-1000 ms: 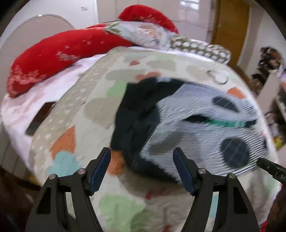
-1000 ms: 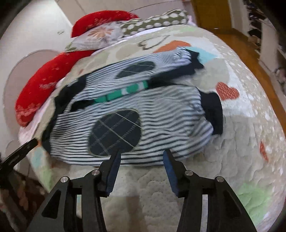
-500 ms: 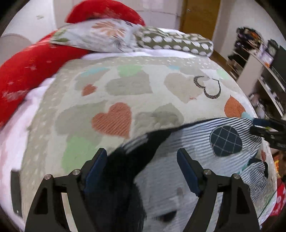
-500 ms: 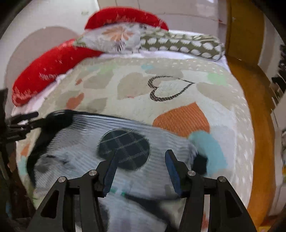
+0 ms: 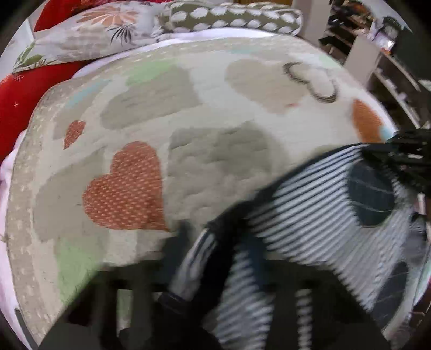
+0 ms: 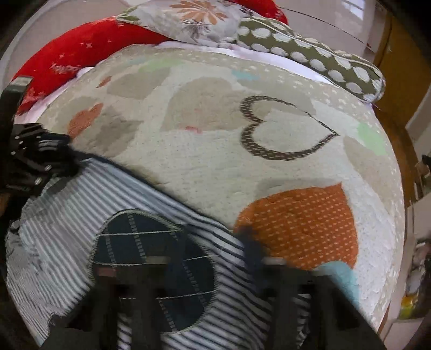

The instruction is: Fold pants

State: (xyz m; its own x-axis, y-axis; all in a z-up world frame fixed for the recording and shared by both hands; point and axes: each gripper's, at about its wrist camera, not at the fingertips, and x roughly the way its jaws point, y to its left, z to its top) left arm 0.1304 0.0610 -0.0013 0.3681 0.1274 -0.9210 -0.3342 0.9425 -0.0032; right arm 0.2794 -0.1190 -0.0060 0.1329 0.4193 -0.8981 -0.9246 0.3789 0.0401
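My left gripper [image 5: 215,304] sits at six o'clock in its own view, badly blurred; striped cloth runs right over and between its dark fingers, but I cannot tell whether they are spread or pinching. The pants [image 5: 323,215], white with dark stripes, a dark edge and a dark oval patch [image 5: 370,196], stretch from there toward three o'clock, where my right gripper [image 5: 404,158] meets their far edge.

In the right wrist view, my right gripper [image 6: 212,290] is likewise a blur at six o'clock, with the pants [image 6: 67,215] draped across its fingers and the checked oval patch [image 6: 153,263] lying directly over them; its state I cannot tell either. The cloth spreads away to nine o'clock, reaching my left gripper [image 6: 40,158].

The pants lie on the near part of the heart-patterned quilt [image 6: 215,161] covering the bed. At twelve o'clock lie a flowered pillow [image 6: 188,21], a dotted pillow [image 6: 309,59] and a red cushion [image 6: 67,51].
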